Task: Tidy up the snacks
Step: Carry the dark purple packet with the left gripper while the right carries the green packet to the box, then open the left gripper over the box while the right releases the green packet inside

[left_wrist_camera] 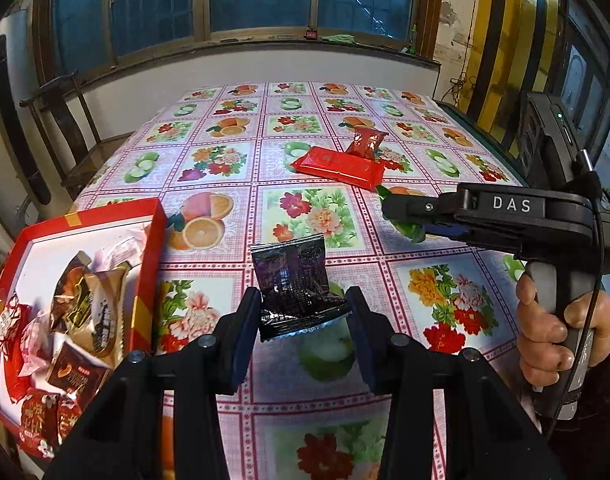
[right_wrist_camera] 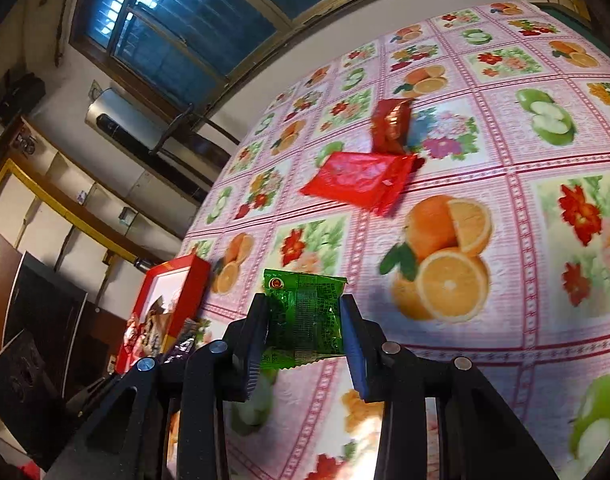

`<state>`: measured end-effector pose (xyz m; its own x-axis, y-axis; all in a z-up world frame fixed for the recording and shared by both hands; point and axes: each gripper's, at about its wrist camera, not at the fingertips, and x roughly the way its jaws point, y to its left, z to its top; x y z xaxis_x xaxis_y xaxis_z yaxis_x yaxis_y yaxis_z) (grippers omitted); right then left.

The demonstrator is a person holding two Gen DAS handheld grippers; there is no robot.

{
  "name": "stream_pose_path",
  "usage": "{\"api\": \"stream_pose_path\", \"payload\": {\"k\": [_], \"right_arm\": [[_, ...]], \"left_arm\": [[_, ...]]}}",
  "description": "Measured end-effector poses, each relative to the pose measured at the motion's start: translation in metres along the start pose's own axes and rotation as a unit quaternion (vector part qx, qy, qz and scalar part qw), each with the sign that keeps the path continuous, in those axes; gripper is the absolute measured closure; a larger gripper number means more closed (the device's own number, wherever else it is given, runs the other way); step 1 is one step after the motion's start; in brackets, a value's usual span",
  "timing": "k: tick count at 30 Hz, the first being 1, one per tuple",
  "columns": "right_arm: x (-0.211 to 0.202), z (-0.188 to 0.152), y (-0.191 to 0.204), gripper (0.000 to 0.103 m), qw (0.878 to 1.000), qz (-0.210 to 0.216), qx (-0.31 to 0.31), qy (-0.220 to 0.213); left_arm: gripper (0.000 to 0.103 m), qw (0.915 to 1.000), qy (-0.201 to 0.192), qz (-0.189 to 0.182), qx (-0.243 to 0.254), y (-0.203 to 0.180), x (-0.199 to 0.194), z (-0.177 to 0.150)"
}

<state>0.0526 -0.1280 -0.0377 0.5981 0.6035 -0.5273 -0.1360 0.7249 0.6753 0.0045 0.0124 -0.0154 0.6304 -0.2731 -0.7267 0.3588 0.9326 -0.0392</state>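
Left claw grips a black snack packet, lifted off the table, presumably bound for the red box of snacks just left. Right claw clamps a green packet; two red packets remain far-side.

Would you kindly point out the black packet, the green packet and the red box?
black packet (left_wrist_camera: 291, 280), left wrist view, middle of wrapper.
green packet (right_wrist_camera: 305, 312), right wrist view, middle of wrapper.
red box (left_wrist_camera: 149, 276), left wrist view, right wall.

Black packet, green packet, red box, pink fruit-and-flower tablecloth
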Motion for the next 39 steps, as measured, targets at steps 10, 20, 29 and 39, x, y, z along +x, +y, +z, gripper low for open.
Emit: {"api": "stream_pose_path", "payload": {"k": [10, 20, 29, 39], "right_arm": [[0.048, -0.032, 0.093, 0.064, 0.993, 0.108, -0.054, 0.007], [0.126, -0.055, 0.185, 0.064, 0.985, 0.129, -0.105, 0.054], [0.152, -0.073, 0.22, 0.064, 0.981, 0.113, -0.154, 0.047], [0.16, -0.074, 0.216, 0.064, 0.981, 0.083, -0.172, 0.031]], "left_arm": [[0.06, 0.9948, -0.047, 0.075, -0.051, 0.087, -0.065, -0.037], [0.06, 0.979, -0.065, 0.146, -0.126, 0.188, -0.099, -0.063], [0.06, 0.9753, -0.062, 0.161, -0.137, 0.217, -0.099, -0.079], [0.06, 0.9722, -0.054, 0.189, -0.127, 0.218, -0.082, -0.077]]}}
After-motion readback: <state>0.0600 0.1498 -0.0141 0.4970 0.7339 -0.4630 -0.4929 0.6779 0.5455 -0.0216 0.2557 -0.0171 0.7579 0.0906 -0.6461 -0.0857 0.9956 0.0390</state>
